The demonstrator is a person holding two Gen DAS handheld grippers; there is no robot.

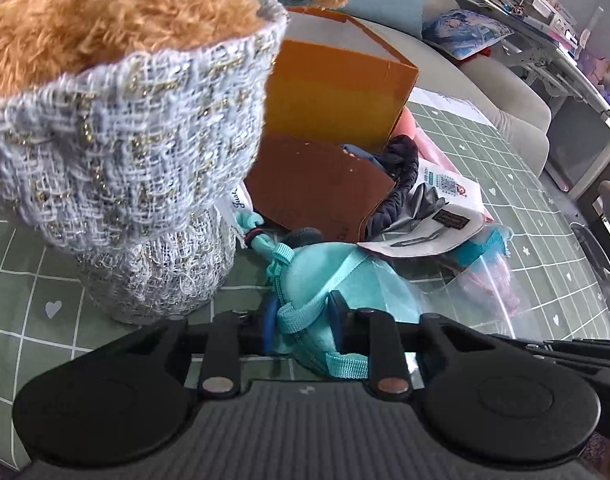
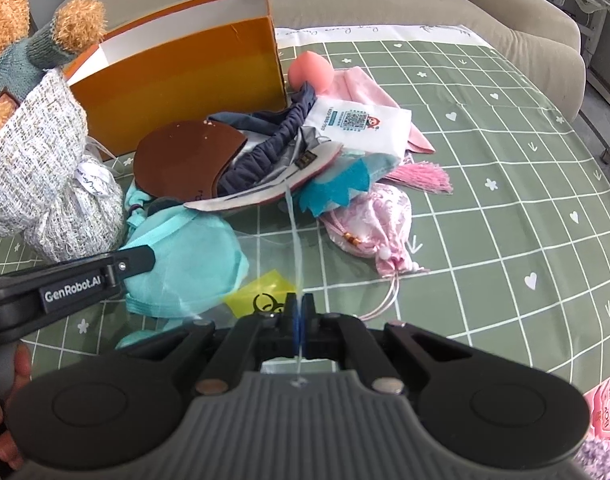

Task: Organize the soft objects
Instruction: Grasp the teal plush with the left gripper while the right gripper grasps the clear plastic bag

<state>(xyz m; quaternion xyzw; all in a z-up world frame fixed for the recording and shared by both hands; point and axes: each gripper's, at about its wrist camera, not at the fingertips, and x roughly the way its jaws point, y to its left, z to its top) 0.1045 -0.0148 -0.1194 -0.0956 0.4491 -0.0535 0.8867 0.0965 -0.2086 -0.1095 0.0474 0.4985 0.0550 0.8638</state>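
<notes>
A pile of soft things lies on the green checked cloth (image 2: 505, 184) beside an open orange box (image 2: 185, 76). My left gripper (image 1: 301, 320) is shut on a turquoise pouch (image 1: 337, 276), also seen in the right wrist view (image 2: 185, 256). My right gripper (image 2: 301, 316) is shut on the edge of a clear plastic bag (image 2: 261, 256) with a yellow label (image 2: 265, 296). In the pile are a navy scrunchie (image 2: 265, 152), a brown leather flap (image 2: 185, 152), a white insole (image 2: 273, 188), a pink brocade pouch (image 2: 377, 224) and a pink ball (image 2: 309, 72).
A teddy bear (image 1: 117, 24) in a tweed dress (image 1: 117, 152) stands at the left, close to the left gripper. A grey sofa (image 2: 445, 12) curves behind the table. A cluttered desk (image 1: 545, 12) stands at the far right.
</notes>
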